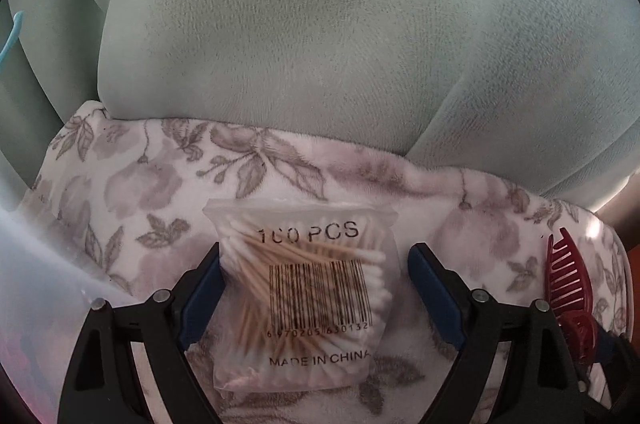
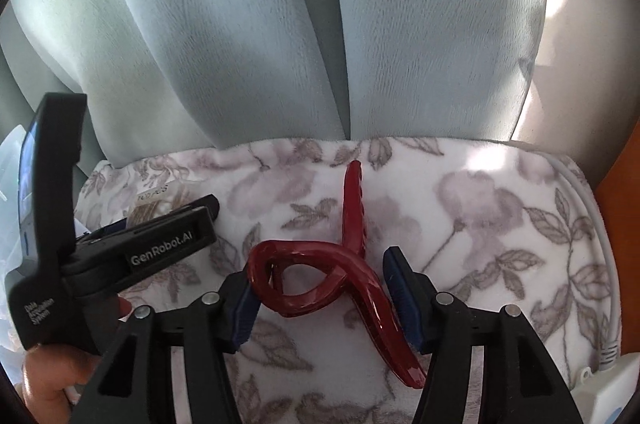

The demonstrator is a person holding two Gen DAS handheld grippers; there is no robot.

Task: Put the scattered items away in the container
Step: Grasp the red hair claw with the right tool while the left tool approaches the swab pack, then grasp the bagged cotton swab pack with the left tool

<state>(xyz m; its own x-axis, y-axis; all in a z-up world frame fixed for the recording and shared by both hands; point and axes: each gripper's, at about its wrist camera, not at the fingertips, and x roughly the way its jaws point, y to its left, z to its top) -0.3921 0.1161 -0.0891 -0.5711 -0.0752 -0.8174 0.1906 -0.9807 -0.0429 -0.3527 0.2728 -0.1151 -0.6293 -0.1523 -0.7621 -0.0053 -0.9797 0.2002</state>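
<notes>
A clear bag of cotton swabs [image 1: 308, 288], printed "100 PCS", lies on the floral blanket [image 1: 140, 184]. My left gripper [image 1: 314, 264] is open with the bag between its fingers; the left finger touches the bag's edge. A dark red hair claw clip [image 2: 344, 264] lies on the blanket [image 2: 500, 208]. My right gripper [image 2: 320, 284] is open around the clip's looped handle end, the left finger touching it. The clip also shows at the right edge of the left wrist view [image 1: 568, 288]. The left gripper's body [image 2: 120, 244] shows at the left of the right wrist view.
Pale green sofa cushions [image 1: 320, 24] rise behind the blanket. A translucent plastic container [image 1: 44, 284] sits at the lower left. A white cable and plug [image 2: 604, 304] lie along the blanket's right edge, next to an orange-brown surface [image 2: 628, 224]. A light blue object [image 1: 12, 32] shows at the far left.
</notes>
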